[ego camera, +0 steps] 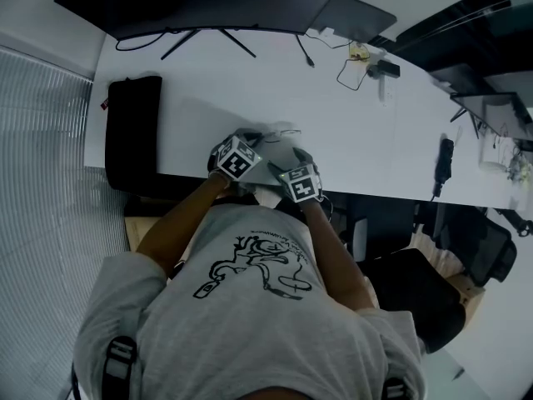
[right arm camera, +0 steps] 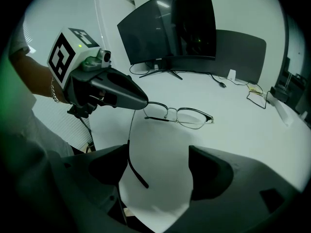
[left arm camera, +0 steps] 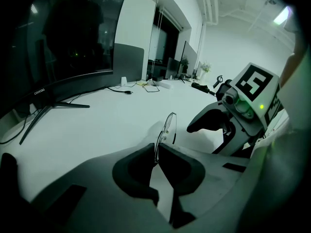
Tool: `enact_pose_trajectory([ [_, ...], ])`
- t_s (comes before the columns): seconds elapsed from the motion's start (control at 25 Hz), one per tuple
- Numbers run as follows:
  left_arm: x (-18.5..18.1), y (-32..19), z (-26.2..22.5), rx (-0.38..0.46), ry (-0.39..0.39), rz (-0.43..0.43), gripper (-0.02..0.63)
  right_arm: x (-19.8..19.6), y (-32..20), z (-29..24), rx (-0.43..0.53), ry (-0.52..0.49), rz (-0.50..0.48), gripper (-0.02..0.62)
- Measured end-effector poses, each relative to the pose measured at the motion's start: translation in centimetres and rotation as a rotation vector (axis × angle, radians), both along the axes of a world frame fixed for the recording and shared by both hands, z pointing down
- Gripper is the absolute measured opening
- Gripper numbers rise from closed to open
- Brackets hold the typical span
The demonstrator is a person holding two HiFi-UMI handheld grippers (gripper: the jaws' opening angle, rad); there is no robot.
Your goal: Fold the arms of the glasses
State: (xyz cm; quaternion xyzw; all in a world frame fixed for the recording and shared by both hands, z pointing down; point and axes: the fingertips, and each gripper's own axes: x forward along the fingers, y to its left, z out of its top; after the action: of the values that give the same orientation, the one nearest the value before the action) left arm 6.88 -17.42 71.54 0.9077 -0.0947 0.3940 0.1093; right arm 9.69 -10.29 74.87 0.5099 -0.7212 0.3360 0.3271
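Observation:
Thin wire-rimmed glasses (right arm camera: 187, 116) hang just above the white desk (ego camera: 350, 123) near its front edge. My left gripper (left arm camera: 156, 154) is shut on the frame's left end by the hinge, and the lenses (left arm camera: 168, 126) stick out beyond its pads. From that hinge one arm (right arm camera: 132, 154) swings out toward my right gripper, its dark tip lying between the jaws close to the left pad. My right gripper (right arm camera: 158, 164) is wide open and grips nothing. A second thin bar lies along the back of the lenses. In the head view both grippers (ego camera: 254, 140) (ego camera: 287, 155) sit side by side.
A wide curved monitor (ego camera: 208, 2) stands at the desk's back, with its stand legs (ego camera: 208, 40) in front. A black pad (ego camera: 132, 132) lies at the left end. Cables (ego camera: 354, 69) and small devices sit back right, a dark object (ego camera: 444, 161) at the right edge.

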Motion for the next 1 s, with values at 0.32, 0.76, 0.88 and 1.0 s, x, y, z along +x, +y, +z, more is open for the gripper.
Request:
enact_pose_trajectory([
  [0.32,-0.2,0.3,-0.1,-0.008,0.0,0.018,0.041,1.3,-0.1,0.1,-0.002,0.009,0.038,0.396],
  [0.76,-0.7,1.4,-0.3,-0.016,-0.007,0.041,0.041,2.4,0.0,-0.1,-0.006,0.024,0.063,0.385],
  [0.88,-0.7,1.7,-0.5,-0.014,-0.006,0.051,0.041,2.9,0.1,-0.1,-0.009,0.03,0.072,0.382],
  [1.0,-0.8,2.1,-0.5,-0.014,-0.009,0.061,0.041,3.0,-0.1,-0.1,0.004,0.026,0.076,0.379],
])
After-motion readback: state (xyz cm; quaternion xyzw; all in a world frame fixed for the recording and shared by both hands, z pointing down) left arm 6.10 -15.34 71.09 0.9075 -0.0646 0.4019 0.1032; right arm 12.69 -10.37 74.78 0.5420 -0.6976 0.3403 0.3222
